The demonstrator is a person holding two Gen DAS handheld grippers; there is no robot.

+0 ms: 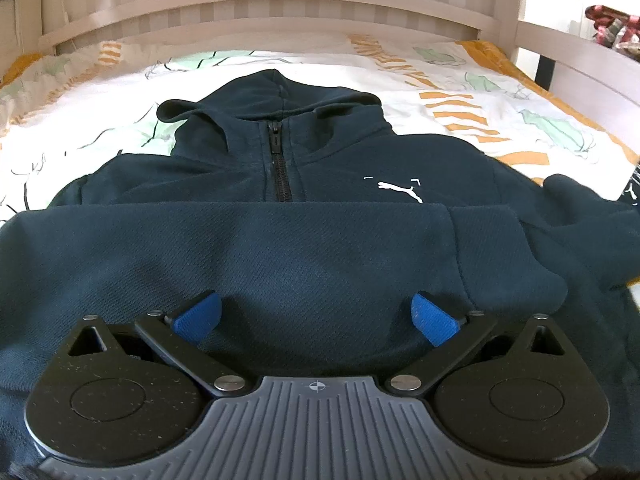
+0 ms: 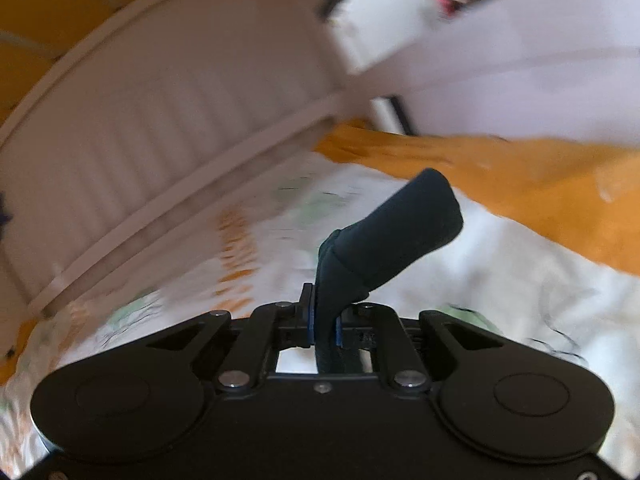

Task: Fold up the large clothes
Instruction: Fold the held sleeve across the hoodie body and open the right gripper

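Dark navy zip hoodie (image 1: 304, 184) lies face-up on the bed (image 1: 460, 80), hood toward the slatted headboard (image 1: 280, 12) at 12 o'clock. Only marking: white leaping-cat logo (image 1: 400, 190) with corner brackets on the chest, at 1 o'clock from the left gripper (image 1: 316, 318); no readable text. A sleeve is folded across the body, directly ahead of the left jaws, which are spread wide with nothing clamped, blue pads (image 1: 198, 316) over the fabric. Right gripper (image 2: 325, 330) jaws pressed together, pinching a dark sleeve cuff (image 2: 400, 224) that sticks out toward 1 o'clock above the patterned sheet (image 2: 500, 280); that view is motion-blurred
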